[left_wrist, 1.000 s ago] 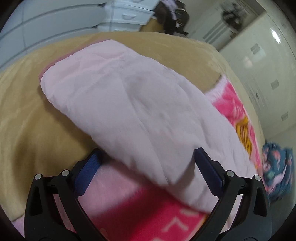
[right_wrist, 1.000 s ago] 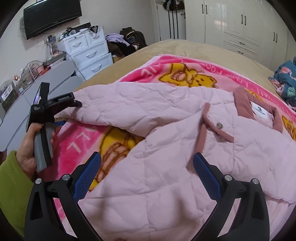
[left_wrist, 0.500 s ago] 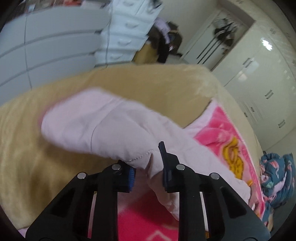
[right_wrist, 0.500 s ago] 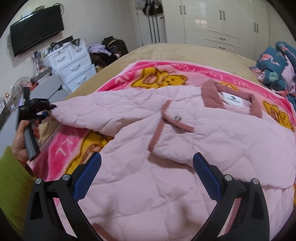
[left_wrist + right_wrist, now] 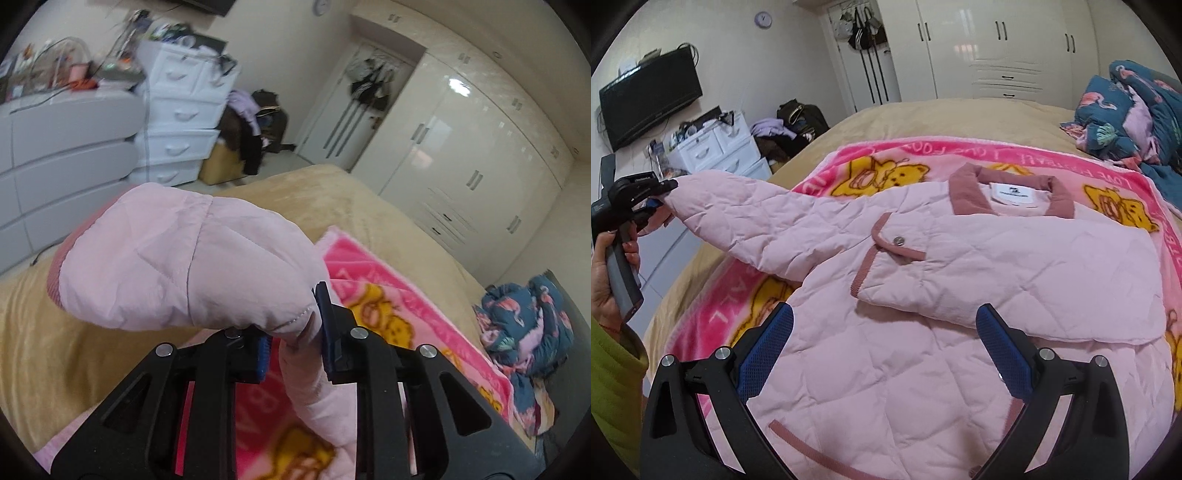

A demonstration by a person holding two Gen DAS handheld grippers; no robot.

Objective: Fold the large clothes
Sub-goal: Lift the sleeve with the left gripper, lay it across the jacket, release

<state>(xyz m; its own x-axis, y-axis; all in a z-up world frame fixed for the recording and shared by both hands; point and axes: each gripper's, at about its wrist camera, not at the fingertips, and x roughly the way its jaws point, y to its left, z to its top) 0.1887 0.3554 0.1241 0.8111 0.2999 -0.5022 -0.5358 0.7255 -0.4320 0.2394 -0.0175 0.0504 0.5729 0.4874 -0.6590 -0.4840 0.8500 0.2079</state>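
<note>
- Over the bed: left gripper pinches the jacket sleeve, lifted off the blanket.
- Right gripper spread wide, empty, above the jacket's body.

The left wrist camera sits close behind the pink jacket's sleeve, facing across the bed toward the wardrobe. The right wrist camera looks down over the jacket from the bed's near side. Both share sleeve, bed and wardrobe.
</note>
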